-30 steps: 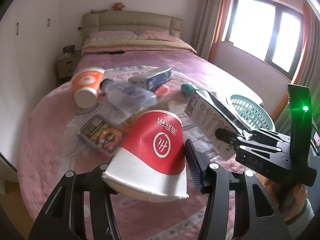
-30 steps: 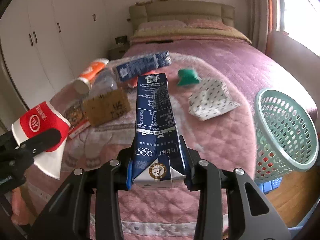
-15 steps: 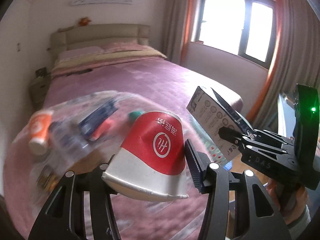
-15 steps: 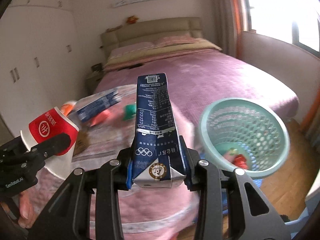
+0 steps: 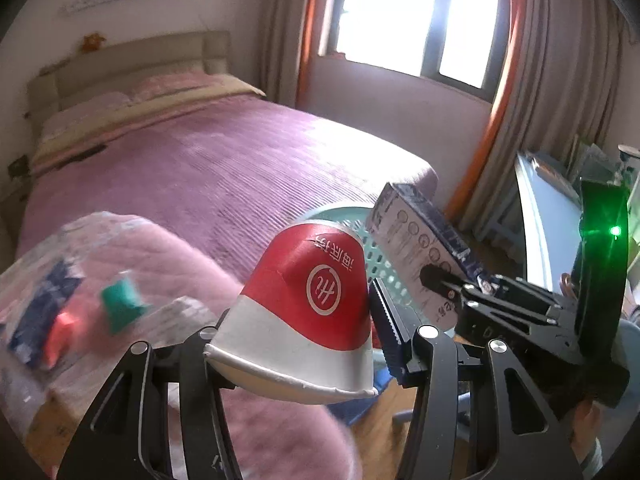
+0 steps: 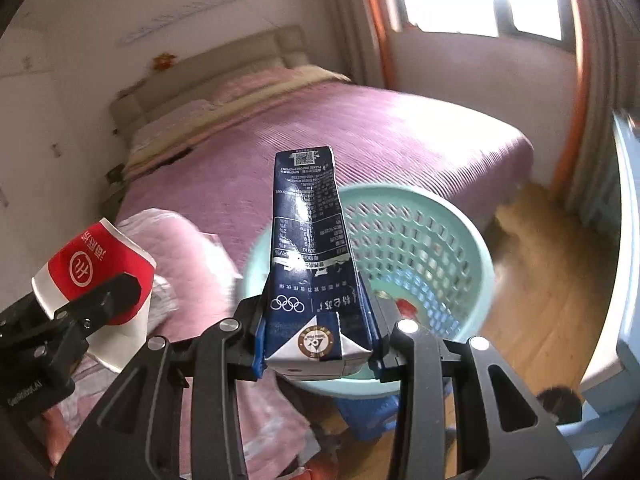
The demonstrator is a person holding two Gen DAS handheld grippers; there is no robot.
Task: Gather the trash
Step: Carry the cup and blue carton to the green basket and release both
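Observation:
My left gripper [image 5: 294,344] is shut on a squashed red and white paper cup [image 5: 308,304], its mouth toward the camera. My right gripper [image 6: 316,332] is shut on a dark blue milk carton [image 6: 310,256], held upright in front of a mint green mesh basket [image 6: 432,240] with a few scraps in its bottom. In the left wrist view the carton [image 5: 424,256] and the right gripper [image 5: 444,284] show at the right, before the basket rim [image 5: 340,214]. The cup [image 6: 94,264] and left gripper [image 6: 120,292] appear at the left of the right wrist view.
A pink quilted table [image 5: 168,264] at the left carries blurred trash: a green scrap [image 5: 120,304], a blue carton [image 5: 44,304], a red piece [image 5: 58,336]. A purple bed [image 5: 208,160] fills the back, curtains and a window [image 5: 416,20] beyond. Wooden floor [image 6: 548,280] lies right of the basket.
Both grippers have swung right, away from the table with the trash, toward the green basket, each rolling a little. The cup and the carton stay gripped.

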